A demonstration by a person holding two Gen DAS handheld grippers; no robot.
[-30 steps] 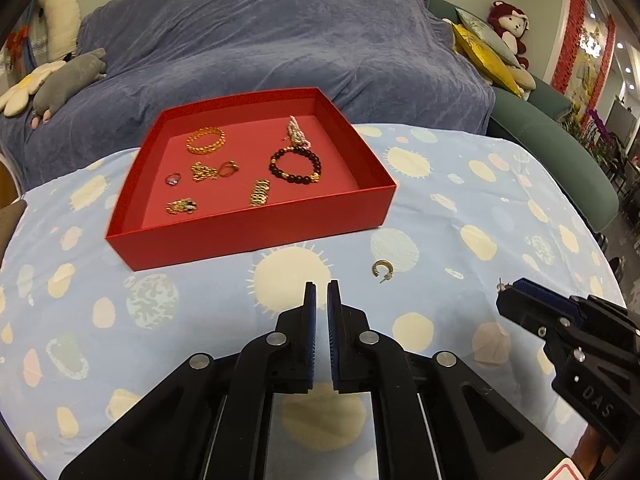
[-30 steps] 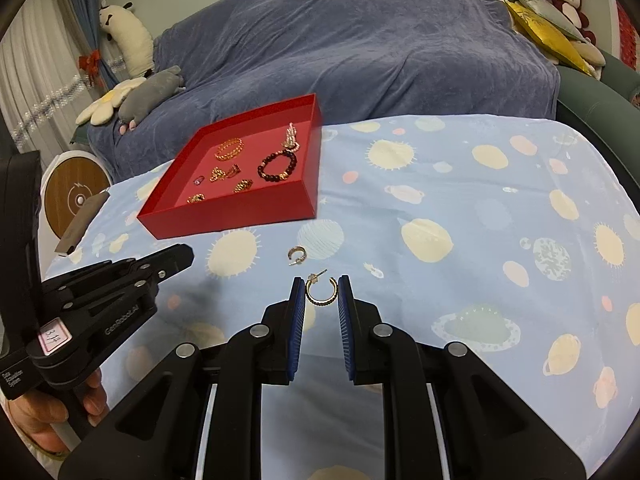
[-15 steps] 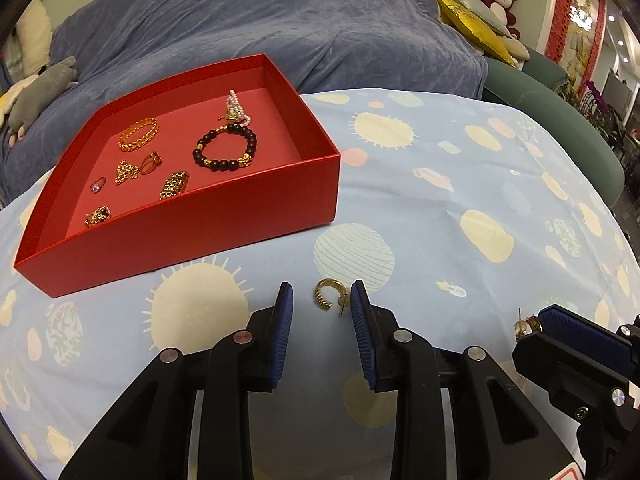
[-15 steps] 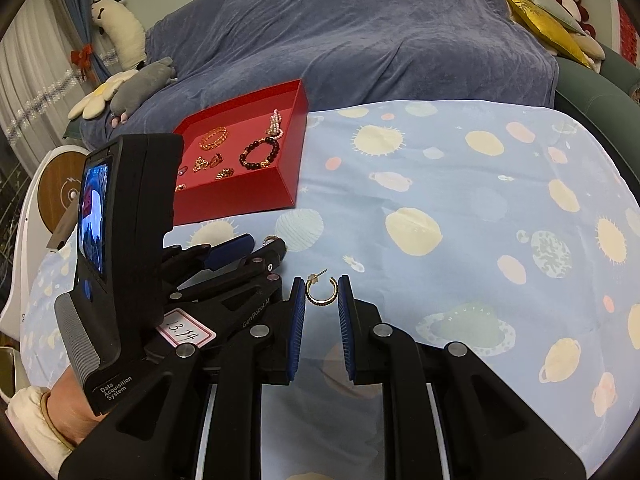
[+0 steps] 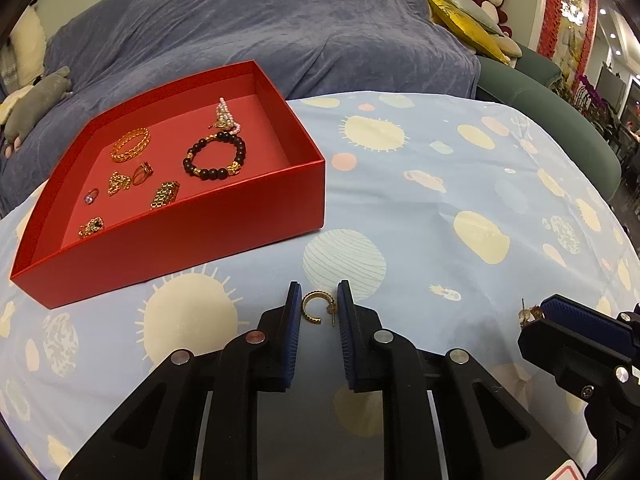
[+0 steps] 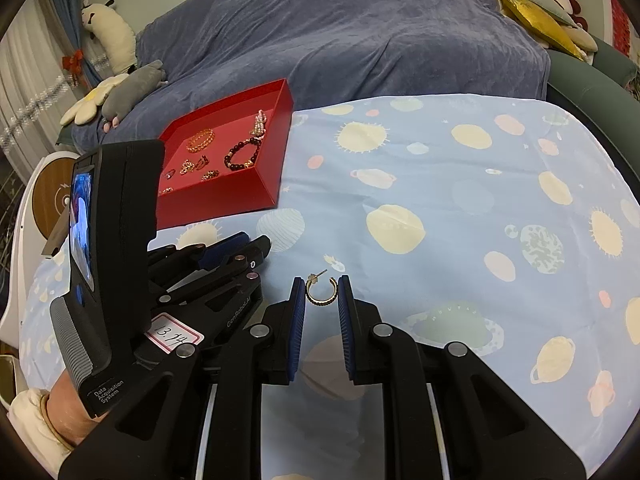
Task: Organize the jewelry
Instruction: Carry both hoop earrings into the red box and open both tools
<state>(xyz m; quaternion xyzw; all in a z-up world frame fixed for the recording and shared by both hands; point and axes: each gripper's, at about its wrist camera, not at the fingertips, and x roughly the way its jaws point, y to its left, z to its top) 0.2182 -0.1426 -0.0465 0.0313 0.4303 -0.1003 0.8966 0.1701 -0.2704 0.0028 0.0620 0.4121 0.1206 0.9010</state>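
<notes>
A gold hoop earring (image 5: 317, 306) lies on the blue tablecloth between the fingertips of my left gripper (image 5: 318, 304), whose jaws stand apart around it without touching it. My right gripper (image 6: 321, 294) is shut on a second gold hoop earring (image 6: 320, 291), which spans the gap between the blue pads; that earring also shows at the right gripper's tip in the left wrist view (image 5: 527, 314). A red tray (image 5: 256, 216) to the far left holds a dark bead bracelet (image 5: 215, 157), a gold bangle (image 5: 130, 144), pearls and several small gold pieces.
The round table carries a blue planet-print cloth (image 6: 460, 208). A sofa under a blue-grey cover (image 5: 240, 28) stands behind it with plush toys and cushions. My left gripper's body with its screen (image 6: 112, 240) sits close to the left of the right gripper.
My left gripper opened and moved forward and right until its fingers straddle the earring on the cloth. The right gripper kept its earring and stayed nearly still.
</notes>
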